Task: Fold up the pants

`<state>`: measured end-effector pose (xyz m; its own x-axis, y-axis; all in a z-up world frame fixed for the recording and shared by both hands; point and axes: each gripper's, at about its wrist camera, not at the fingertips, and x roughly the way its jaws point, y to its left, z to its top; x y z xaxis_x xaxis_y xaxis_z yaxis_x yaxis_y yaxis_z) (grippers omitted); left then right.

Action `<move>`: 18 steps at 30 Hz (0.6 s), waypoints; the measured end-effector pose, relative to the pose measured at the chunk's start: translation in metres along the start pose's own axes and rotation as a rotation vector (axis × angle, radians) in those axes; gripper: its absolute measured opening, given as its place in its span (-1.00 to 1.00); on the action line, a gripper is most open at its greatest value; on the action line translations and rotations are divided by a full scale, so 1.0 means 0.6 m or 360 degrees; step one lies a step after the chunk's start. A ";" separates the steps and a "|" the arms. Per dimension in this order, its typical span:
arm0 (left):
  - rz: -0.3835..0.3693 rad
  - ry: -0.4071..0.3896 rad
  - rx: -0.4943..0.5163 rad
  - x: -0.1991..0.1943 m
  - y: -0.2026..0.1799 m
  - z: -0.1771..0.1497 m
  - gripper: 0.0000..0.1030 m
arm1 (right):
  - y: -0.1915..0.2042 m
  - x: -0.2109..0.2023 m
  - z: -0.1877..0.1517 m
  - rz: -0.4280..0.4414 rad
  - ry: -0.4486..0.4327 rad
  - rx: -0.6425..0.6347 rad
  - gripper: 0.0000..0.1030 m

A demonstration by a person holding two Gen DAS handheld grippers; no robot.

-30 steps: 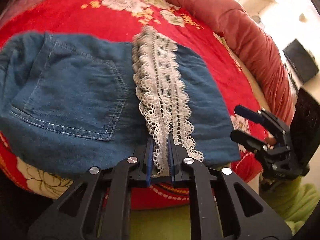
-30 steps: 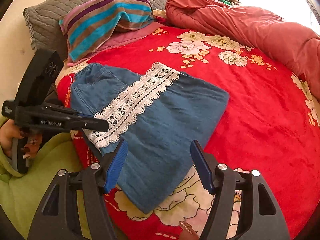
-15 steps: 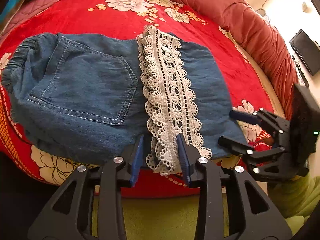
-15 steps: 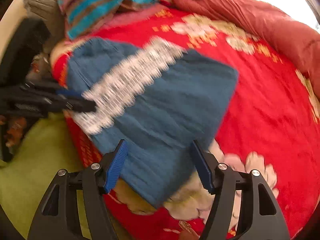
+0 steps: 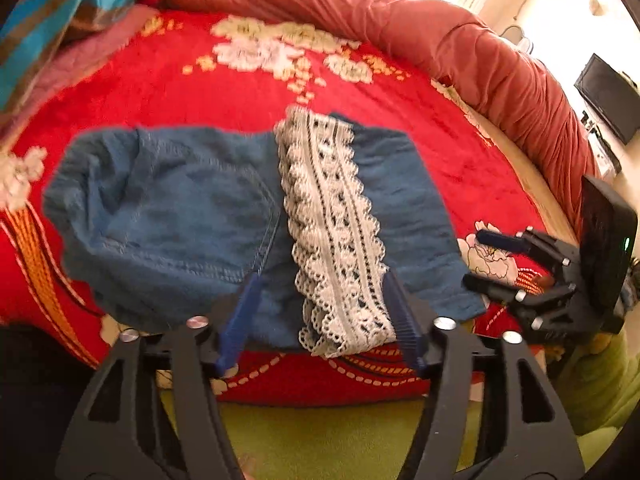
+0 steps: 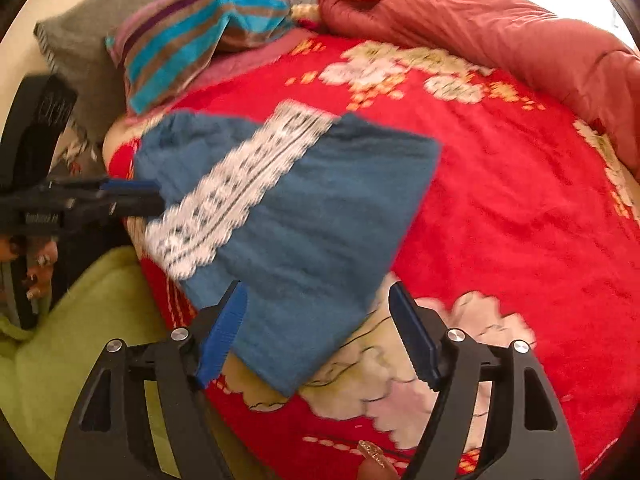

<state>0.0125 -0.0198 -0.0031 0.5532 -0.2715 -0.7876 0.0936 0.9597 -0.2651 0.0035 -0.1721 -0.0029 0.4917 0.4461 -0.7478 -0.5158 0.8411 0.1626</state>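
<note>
The blue denim pants (image 5: 180,216) lie folded into a rectangle on the red floral bedspread (image 5: 248,92), with a white lace band (image 5: 332,216) across them. They also show in the right wrist view (image 6: 320,220). My left gripper (image 5: 320,320) is open and empty, its jaws either side of the lace end at the near edge. My right gripper (image 6: 320,328) is open and empty over the pants' near corner. Each gripper shows in the other's view: the right one (image 5: 484,260), the left one (image 6: 136,196).
A rolled rust-red quilt (image 6: 480,28) lies along the far side of the bed. A striped pillow (image 6: 200,32) and a grey pillow (image 6: 76,40) sit at the head. My green sleeve (image 6: 80,340) is near the bed edge.
My left gripper opened, let go of the lace end and drew back from the pants. My right gripper stayed open and shifted slightly along the near edge.
</note>
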 end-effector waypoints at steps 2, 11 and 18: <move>0.0028 -0.0015 0.0057 -0.001 -0.014 0.002 0.30 | -0.011 -0.009 0.012 -0.0033 -0.0045 0.0021 0.57; 0.0022 0.0012 0.0337 0.023 -0.087 0.000 0.33 | -0.038 -0.001 0.086 -0.0113 -0.0142 -0.0013 0.61; 0.0016 0.0205 0.0343 0.080 -0.075 -0.017 -0.18 | -0.019 0.058 0.123 -0.0080 -0.0048 -0.0126 0.15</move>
<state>0.0261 -0.0767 -0.0347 0.4465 -0.2557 -0.8575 0.2706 0.9520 -0.1430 0.0781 -0.1434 0.0168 0.5389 0.4138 -0.7337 -0.5429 0.8366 0.0730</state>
